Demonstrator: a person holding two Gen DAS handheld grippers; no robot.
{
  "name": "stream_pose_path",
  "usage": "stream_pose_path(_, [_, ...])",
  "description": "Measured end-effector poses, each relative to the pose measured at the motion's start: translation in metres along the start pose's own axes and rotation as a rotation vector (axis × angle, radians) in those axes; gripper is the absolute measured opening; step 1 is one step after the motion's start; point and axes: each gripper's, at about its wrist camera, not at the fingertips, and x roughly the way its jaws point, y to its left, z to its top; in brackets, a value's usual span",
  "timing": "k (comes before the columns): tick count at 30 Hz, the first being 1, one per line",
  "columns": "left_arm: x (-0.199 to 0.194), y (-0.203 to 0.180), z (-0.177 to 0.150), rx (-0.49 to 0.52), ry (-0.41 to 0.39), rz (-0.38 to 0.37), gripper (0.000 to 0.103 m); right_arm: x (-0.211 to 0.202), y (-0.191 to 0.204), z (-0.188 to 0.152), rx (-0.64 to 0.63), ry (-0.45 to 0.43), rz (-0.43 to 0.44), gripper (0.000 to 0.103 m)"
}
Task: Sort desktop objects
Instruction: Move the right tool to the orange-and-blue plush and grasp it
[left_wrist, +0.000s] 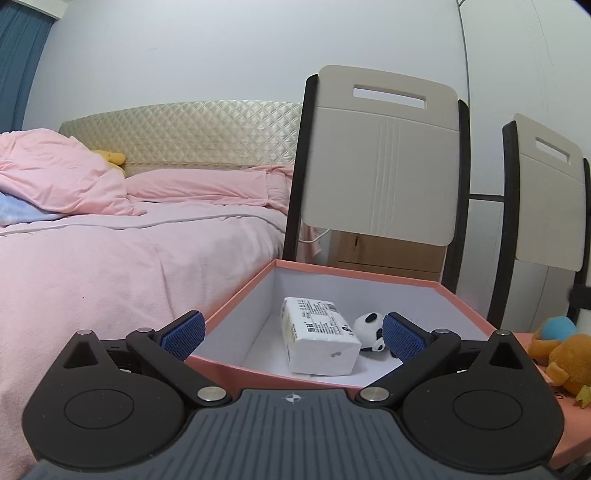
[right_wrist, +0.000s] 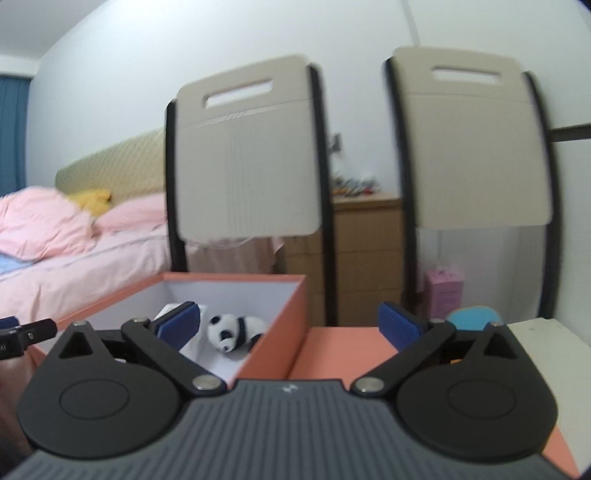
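Left gripper (left_wrist: 293, 338) spread wide, nothing between its blue ribbed pads (left_wrist: 183, 335), hovering at the near rim of the box (left_wrist: 229, 308). Box is rigid card: salmon-pink outside, plain white inside, open top, square corners. Inside it, a soft rectangular tissue pack (left_wrist: 319, 339) in white film with a printed label lies flat on the floor of the box; a small fuzzy black-and-white panda plush (left_wrist: 371, 330) sits just beside it on the right. Right gripper (right_wrist: 290, 325) also released and empty, straddling the box's right wall (right_wrist: 275, 332) above the salmon counter (right_wrist: 332, 350). An orange plush (left_wrist: 561, 360) with a rounded blue part sits on the counter right of the box, apart from it. Right wrist view is motion-blurred. Background: two beige slab chair backs (left_wrist: 380, 155) with black frames, and a pink bed (left_wrist: 110, 251) with a quilted headboard.
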Motion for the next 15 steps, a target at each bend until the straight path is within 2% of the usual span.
stream_pose_path(6, [0.0,-0.014,-0.006,0.075,0.0,0.008,0.103,0.0,-0.006,-0.018,-0.033,0.038,-0.02,0.103])
stream_pose_path(9, [0.003,-0.02,-0.009,0.112,0.015,0.008,0.103,-0.003,-0.01,-0.023,-0.041,0.018,-0.033,0.103])
stream_pose_path(15, [0.004,-0.023,-0.012,0.136,0.019,0.0,0.103,0.003,-0.021,-0.026,-0.017,0.042,-0.068,0.103])
